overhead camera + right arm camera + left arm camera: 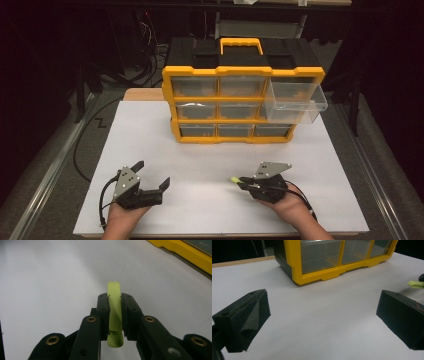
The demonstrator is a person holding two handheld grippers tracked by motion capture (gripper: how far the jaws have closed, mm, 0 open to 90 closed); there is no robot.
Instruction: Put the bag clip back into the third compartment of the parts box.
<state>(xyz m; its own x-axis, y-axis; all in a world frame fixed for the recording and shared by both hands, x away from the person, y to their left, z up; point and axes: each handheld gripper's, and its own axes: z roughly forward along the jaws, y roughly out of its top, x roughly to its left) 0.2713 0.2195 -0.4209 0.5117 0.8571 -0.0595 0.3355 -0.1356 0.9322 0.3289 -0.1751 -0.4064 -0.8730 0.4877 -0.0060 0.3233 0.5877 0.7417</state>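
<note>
The right claw (115, 312) is clamped on a yellow-green strip (114, 305), which juts past its tips above the white tabletop (200, 150); the left claw (152, 175) rests wide apart and empty. Well ahead of the right claw, an organizer (230, 100) has one clear drawer (295, 105) pulled out. Pickup appears done, while placing the strip, probably into that drawer, remains.

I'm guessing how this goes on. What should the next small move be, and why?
Probably carry the right gripper up toward the open drawer. It is shut on a yellow-green strip, that clear drawer stands pulled out of the organizer at upper right, and the left gripper rests open, holding nothing.
</note>
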